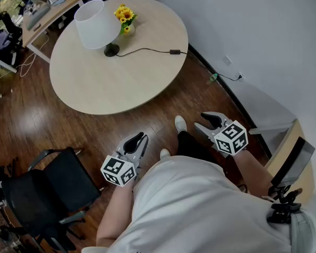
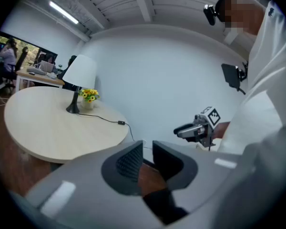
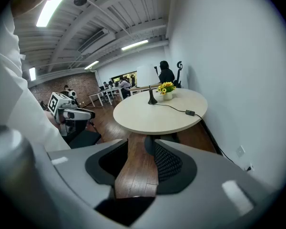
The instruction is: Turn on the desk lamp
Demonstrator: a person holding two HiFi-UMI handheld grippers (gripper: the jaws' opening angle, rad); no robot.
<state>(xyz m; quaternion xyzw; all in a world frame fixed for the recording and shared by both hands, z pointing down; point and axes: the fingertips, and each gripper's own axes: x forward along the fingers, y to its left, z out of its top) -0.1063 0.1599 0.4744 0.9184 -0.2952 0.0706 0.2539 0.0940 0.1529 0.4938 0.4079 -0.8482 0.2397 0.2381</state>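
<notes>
1. The left tongs [image 1: 140,139] are held low in front of the person [image 1: 200,204], over the wood floor [image 1: 163,115]. Their own view shows the two jaws a little apart, with a narrow gap and only floor between them.
2. The right tongs [image 1: 204,121] are level with them, a short way to their right. Their jaws stand wide apart and are empty, again with only floorboards showing in the gap.
3. Each pair shows in the other's view: the right tongs [image 2: 180,130] to the right of the left jaws, and the left tongs [image 3: 83,114] to the left of the right jaws.
4. The desk lamp [image 1: 96,19] stands upright well ahead of both tongs, on the far side of the round counter [image 1: 121,86]. It is ahead and left of the left tongs [image 2: 148,148] and nearly straight ahead of the right tongs [image 3: 139,144]. Neither pair touches it.
5. Just right of the lamp's dark base, on the side nearer the right tongs, is a small pot of yellow flowers [image 1: 125,16].
6. A black cord [image 1: 145,50] runs from the base across the counter toward the wall. It carries an inline switch [image 1: 175,52] near the counter's edge, far ahead of the right tongs.
7. A black chair [image 1: 47,188] stands on the floor left of the left tongs.
</notes>
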